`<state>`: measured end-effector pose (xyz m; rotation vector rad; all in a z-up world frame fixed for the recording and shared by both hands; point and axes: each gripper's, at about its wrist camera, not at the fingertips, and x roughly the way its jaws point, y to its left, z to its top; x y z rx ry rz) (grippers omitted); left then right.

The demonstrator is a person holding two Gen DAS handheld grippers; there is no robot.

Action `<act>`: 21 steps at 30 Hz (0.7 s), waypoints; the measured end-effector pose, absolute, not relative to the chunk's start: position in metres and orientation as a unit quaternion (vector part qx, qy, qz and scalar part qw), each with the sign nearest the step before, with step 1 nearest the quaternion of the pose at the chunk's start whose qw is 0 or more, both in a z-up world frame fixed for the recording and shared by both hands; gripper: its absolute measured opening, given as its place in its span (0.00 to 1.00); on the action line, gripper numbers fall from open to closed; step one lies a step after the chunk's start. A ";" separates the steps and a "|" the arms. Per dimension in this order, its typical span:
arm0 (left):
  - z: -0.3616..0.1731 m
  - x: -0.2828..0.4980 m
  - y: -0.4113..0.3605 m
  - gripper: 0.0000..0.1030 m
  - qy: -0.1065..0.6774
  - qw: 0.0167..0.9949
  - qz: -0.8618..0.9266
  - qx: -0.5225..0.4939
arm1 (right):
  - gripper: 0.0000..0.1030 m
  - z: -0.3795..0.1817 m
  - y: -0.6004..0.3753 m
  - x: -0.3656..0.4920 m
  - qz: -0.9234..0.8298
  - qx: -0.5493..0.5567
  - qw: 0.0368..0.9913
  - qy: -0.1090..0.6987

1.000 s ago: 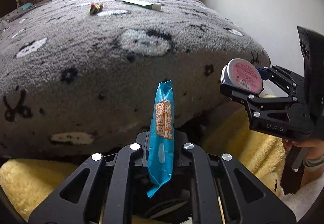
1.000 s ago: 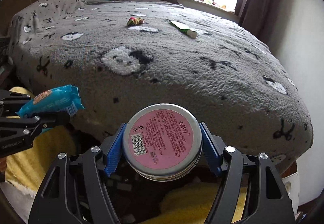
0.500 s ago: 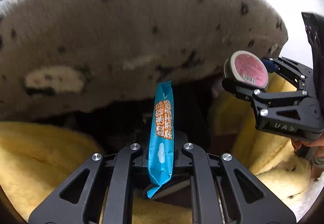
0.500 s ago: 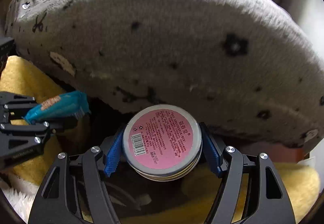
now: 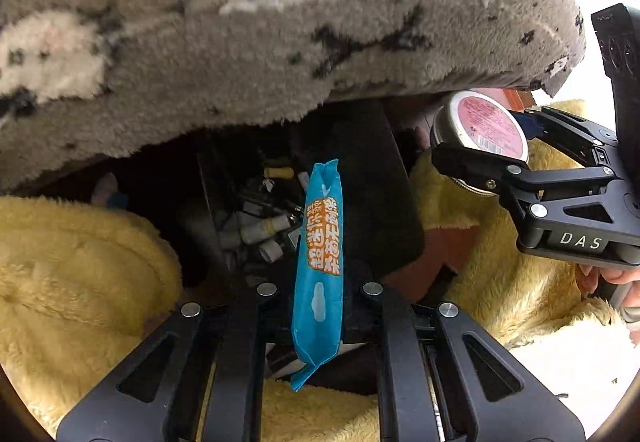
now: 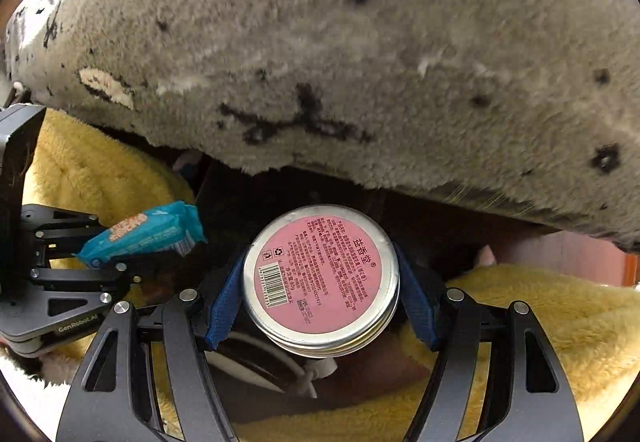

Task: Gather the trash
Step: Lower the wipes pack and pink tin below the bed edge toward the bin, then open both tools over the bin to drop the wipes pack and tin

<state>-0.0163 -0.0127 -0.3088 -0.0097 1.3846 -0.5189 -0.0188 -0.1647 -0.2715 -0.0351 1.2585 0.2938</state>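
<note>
My left gripper [image 5: 318,292] is shut on a blue snack wrapper [image 5: 320,254] with orange print, which stands up between the fingers. It hangs over a dark bin [image 5: 372,202] holding several small tubes and scraps [image 5: 260,226]. My right gripper [image 6: 320,302] is shut on a round metal tin [image 6: 320,278] with a pink label, its blue pads [image 6: 224,302] pressed on the rim. The tin [image 5: 486,124] and right gripper [image 5: 480,146] show at the right of the left wrist view. The wrapper [image 6: 144,232] and left gripper [image 6: 132,246] sit at the left of the right wrist view.
A grey fleece blanket [image 5: 280,22] with black and white marks overhangs the bed edge just above the bin. Yellow fluffy fabric [image 5: 72,274] lies on both sides of the bin and under the grippers [image 6: 540,314]. A person's hand [image 5: 612,282] holds the right gripper.
Both grippers have dropped from above the bed to below its edge and tipped downward. The bed top is out of sight, and the dark bin with its scraps has come into view.
</note>
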 end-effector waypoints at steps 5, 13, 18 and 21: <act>-0.315 -0.015 -0.016 0.09 0.640 0.730 -0.241 -0.002 | 0.69 -0.280 -0.164 -0.019 0.145 -0.015 0.793 0.592; -0.317 -0.017 -0.017 0.12 0.640 0.731 -0.237 0.005 | 0.69 -0.273 -0.156 -0.011 0.149 -0.020 0.806 0.573; -0.306 -0.018 -0.018 0.13 0.627 0.744 -0.230 0.013 | 0.69 -0.269 -0.155 -0.007 0.143 -0.021 0.810 0.569; -0.300 -0.018 -0.018 0.28 0.622 0.750 -0.223 0.020 | 0.71 -0.261 -0.157 -0.007 0.140 -0.020 0.815 0.562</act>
